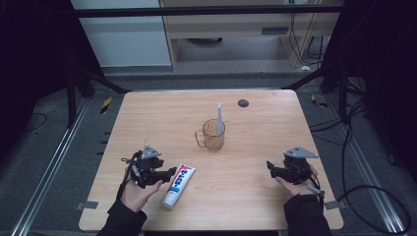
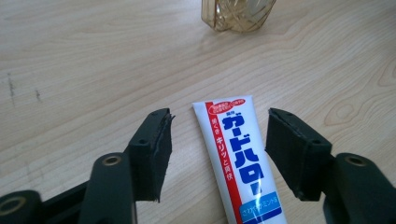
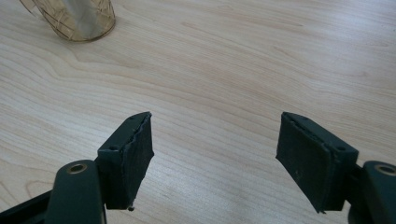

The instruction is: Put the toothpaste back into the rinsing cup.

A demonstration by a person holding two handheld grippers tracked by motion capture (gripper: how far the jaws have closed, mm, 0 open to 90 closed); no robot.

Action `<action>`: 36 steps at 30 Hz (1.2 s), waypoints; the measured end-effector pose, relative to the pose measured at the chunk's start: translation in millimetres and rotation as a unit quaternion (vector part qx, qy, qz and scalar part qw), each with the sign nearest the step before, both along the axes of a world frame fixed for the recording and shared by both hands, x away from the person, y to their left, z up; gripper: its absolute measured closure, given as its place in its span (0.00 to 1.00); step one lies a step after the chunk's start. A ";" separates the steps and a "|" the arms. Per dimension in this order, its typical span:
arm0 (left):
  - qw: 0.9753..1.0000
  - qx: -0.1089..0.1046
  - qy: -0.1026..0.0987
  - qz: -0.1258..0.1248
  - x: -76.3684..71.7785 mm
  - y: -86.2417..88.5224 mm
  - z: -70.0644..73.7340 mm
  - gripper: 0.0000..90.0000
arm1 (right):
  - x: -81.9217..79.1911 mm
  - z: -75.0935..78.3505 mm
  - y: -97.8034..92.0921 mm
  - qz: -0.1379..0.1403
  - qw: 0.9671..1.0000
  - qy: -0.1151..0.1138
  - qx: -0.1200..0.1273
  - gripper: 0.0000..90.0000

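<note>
Now the left claw [image 2: 217,140] stands apart, straddling a toothpaste tube [image 2: 238,158] flat on the worktop [image 1: 255,191] — untouched; the right claw [image 3: 215,154] gapes over bare wood, an amber mug [image 1: 213,134] beyond.

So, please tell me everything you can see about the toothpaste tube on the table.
The toothpaste tube lies flat on the wooden table, near its front edge, with the white cap end toward the person and the flat crimped end toward the amber cup. It is white, seemingly soft plastic, with blue Japanese lettering, a red stripe along one side and a light blue band. The open left gripper straddles it, jaws on either side, not touching.
</note>
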State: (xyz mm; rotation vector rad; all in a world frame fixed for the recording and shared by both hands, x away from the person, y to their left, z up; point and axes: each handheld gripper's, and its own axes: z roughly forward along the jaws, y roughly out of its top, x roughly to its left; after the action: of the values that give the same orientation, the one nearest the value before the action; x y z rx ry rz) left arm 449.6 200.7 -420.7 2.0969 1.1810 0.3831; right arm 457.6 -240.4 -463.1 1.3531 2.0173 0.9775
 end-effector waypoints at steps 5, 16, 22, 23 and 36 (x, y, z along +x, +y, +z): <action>1.000 0.018 0.017 -0.005 5.0 -7.0 -6.5 0.39 | -0.2 -0.6 0.1 0.001 1.000 0.001 -0.001 0.29; 0.998 0.049 0.037 -0.023 12.9 -24.1 -18.8 0.38 | 0.4 -1.1 -0.7 0.002 1.000 0.001 0.000 0.30; 0.996 0.061 0.051 -0.026 16.5 -30.0 -25.9 0.37 | -0.1 -1.7 0.0 0.001 1.000 0.004 0.000 0.30; 0.996 0.063 0.052 -0.027 16.8 -30.9 -27.4 0.37 | 0.0 -2.4 -0.6 0.001 1.000 0.001 -0.001 0.30; 0.994 0.077 0.071 -0.033 19.0 -40.0 -36.6 0.37 | -0.3 -1.9 -0.4 0.004 1.000 -0.001 -0.003 0.31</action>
State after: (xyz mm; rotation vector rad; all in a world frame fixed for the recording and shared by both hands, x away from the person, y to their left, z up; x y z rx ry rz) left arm 468.7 160.8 -457.3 2.3234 1.1911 0.3073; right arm 457.3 -240.8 -465.0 1.3403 2.0246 0.9753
